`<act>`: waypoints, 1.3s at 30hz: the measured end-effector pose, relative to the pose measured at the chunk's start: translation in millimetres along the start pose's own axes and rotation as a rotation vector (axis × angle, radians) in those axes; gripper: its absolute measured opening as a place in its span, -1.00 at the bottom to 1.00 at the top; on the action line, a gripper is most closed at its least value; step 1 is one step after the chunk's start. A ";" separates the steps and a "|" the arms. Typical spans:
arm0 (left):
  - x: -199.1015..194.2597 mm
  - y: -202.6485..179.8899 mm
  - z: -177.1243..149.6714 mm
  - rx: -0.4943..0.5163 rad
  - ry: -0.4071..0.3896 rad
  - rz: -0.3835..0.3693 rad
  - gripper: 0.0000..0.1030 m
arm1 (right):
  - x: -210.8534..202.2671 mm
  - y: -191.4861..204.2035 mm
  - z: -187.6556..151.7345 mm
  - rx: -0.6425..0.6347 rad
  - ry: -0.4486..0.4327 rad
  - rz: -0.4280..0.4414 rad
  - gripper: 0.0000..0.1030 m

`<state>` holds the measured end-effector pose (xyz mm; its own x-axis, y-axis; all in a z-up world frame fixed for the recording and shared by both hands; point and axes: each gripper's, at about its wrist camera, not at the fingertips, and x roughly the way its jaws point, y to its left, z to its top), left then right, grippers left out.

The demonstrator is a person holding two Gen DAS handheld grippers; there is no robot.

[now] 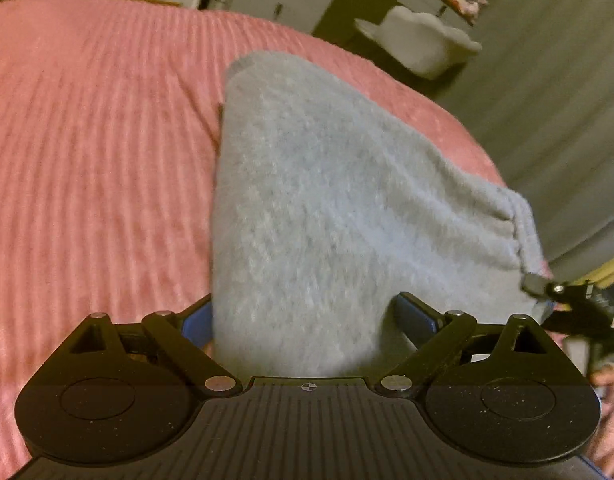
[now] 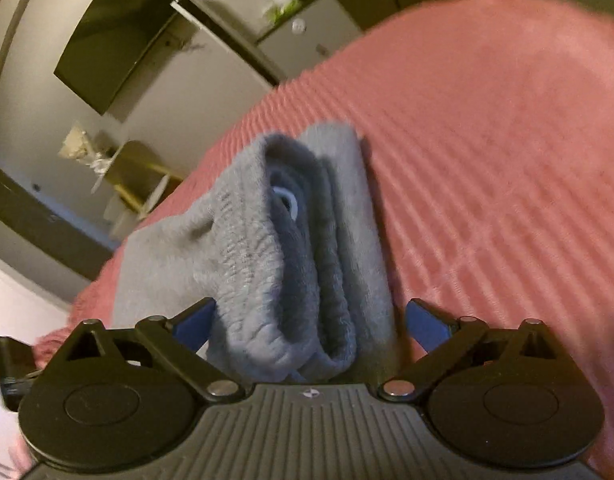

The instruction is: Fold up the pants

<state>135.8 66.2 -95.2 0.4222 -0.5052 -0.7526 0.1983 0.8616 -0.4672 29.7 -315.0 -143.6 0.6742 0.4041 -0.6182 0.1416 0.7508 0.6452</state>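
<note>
A pink ribbed bedspread covers the bed and fills most of both views. On it lie the grey pants, folded into a thick bundle; in the left wrist view they run from the lower centre toward the upper middle of the frame, and in the right wrist view their gathered waistband end sits in the centre. The left hand-held gripper has its jaws spread wide, the cloth lying between them, one edge against the left blue pad. The right hand-held gripper also stands wide apart, the waistband between its fingers unpinched.
</note>
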 end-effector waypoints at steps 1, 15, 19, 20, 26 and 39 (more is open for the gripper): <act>4.6 3.2 3.4 -0.011 0.011 -0.027 0.88 | 4.8 -6.5 3.5 0.024 0.017 0.031 0.93; 8.6 -1.2 18.1 -0.002 -0.035 -0.159 0.52 | 37.7 -12.2 20.2 0.027 0.096 0.270 0.86; 31.9 10.9 18.7 -0.005 -0.012 -0.160 0.30 | 42.3 -22.7 21.1 0.038 0.119 0.278 0.67; 40.0 21.0 20.7 -0.078 -0.007 -0.189 0.26 | 44.0 -21.5 19.8 0.029 0.121 0.269 0.68; 32.8 7.8 25.3 -0.069 0.004 -0.105 -0.13 | 49.5 38.8 4.6 -0.195 0.086 -0.018 0.53; -17.6 -66.7 54.3 0.169 -0.119 0.034 -0.40 | 20.1 132.7 18.1 -0.290 -0.088 0.001 0.10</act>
<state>163.3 20.2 -25.6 0.5307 -0.4753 -0.7017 0.3234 0.8789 -0.3507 75.1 -216.6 -62.3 0.7359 0.3675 -0.5686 -0.0631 0.8735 0.4828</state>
